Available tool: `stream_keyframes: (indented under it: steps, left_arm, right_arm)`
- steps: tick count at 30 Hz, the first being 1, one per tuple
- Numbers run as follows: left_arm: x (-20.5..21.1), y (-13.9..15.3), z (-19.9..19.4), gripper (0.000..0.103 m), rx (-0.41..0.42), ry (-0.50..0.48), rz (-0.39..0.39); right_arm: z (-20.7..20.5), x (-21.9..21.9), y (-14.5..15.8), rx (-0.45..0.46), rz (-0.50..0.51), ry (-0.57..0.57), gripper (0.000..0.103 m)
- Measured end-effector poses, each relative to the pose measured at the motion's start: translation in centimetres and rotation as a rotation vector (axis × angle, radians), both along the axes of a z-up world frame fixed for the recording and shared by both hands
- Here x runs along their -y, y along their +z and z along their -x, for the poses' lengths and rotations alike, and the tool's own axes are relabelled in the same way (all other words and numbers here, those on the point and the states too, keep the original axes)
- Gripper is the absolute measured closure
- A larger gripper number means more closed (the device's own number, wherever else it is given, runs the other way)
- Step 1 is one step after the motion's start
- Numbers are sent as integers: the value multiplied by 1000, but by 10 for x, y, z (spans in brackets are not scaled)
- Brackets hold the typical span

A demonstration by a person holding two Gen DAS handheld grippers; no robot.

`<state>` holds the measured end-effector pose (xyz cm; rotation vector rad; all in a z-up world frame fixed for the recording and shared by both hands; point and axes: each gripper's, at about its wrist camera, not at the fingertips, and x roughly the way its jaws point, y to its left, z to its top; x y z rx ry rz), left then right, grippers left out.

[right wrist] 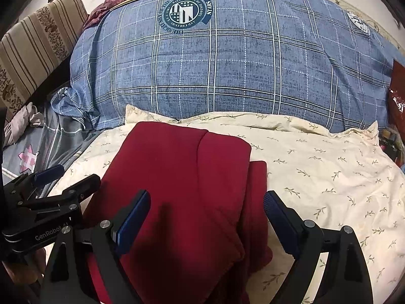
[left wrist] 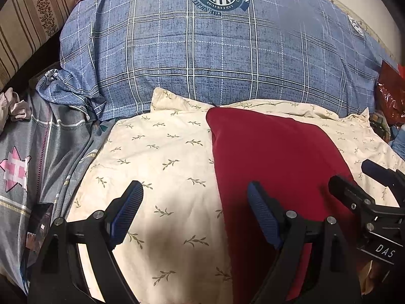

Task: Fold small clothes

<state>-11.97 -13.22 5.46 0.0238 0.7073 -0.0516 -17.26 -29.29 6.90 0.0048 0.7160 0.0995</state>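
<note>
A dark red garment (left wrist: pixel 273 157) (right wrist: pixel 182 172) lies folded on a cream pillow with a leaf print (left wrist: pixel 162 157) (right wrist: pixel 329 172). In the right wrist view a narrower red part sticks out along its right side. My left gripper (left wrist: pixel 195 197) hangs open above the pillow, at the garment's left edge, nothing between its blue pads. My right gripper (right wrist: pixel 206 207) is open over the near part of the garment, not touching it. Each gripper shows at the edge of the other's view: right gripper (left wrist: pixel 354 174), left gripper (right wrist: pixel 73 174).
A big blue plaid pillow (left wrist: pixel 215 58) (right wrist: pixel 227 68) lies behind the cream one. Grey bedding with a pink star (left wrist: pixel 17 169) (right wrist: pixel 27 159) is at the left, a striped floral cushion (left wrist: pixel 30 15) (right wrist: pixel 35 45) beyond it. Shiny red wrapping (left wrist: pixel 391 96) sits at the right.
</note>
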Motion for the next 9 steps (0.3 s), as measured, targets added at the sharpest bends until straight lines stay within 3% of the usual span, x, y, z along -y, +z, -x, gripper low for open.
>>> stream_keyframes:
  steps: [9]
  left_arm:
    - [2,4,4,18,38,-15,-25]
  right_arm:
    - [0,0,0,0,-3,-1,11]
